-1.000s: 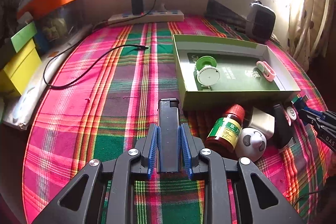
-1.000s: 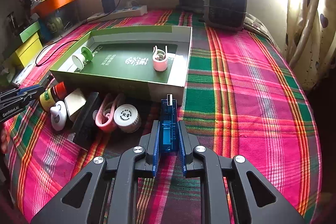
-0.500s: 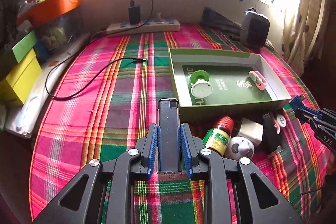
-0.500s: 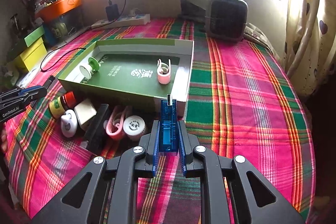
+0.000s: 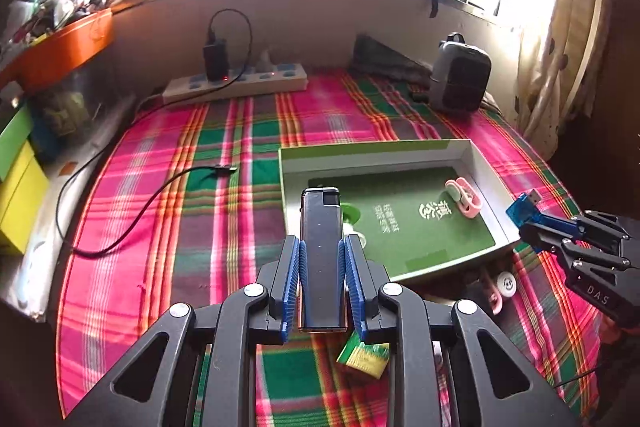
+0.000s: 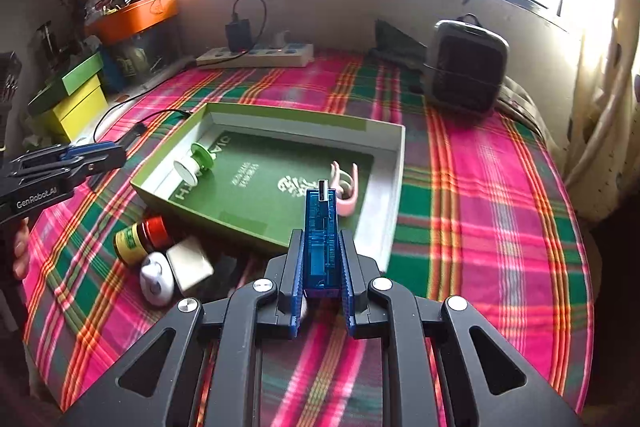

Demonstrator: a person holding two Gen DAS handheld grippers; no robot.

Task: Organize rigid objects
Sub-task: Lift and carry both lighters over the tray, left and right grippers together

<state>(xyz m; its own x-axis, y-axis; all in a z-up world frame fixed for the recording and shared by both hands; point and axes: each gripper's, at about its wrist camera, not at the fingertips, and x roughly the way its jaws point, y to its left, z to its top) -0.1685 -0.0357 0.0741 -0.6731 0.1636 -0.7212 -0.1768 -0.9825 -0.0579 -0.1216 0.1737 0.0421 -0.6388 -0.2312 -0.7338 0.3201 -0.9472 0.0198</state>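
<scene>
**Lighter and USB module both lifted, tray still to receive them**

Lighter [image 5: 320, 251] first, from your left wrist view: your left gripper [image 5: 322, 281] is clamped on its dark body, which sticks out ahead of the blue pads, metal head forward. Beyond and to the right of the fingertips lies the green tray [image 5: 486, 169], already holding a pink clip [image 5: 464, 197] and a green-and-white reel, mostly hidden behind the lighter. Your gripper tilts down toward the near left corner of the tray, clear of the plaid cloth [image 5: 160, 227]. Off to the right, your right gripper [image 5: 532, 227] carries its blue piece above the tray's right wall.

From your right wrist view: the right gripper [image 6: 320, 267] is pinched on a clear blue USB module [image 6: 320, 231], plug end forward, angled down at the tray's near right part just short of the pink clip. To the left of the fingers, still on the cloth outside the tray, wait a small brown bottle [image 6: 138, 235], a white rounded gadget [image 6: 156, 279] and a pale block [image 6: 190, 263].

Two items are filed, two are in hand, and at least three remain, so you are likely under halfway.
</scene>
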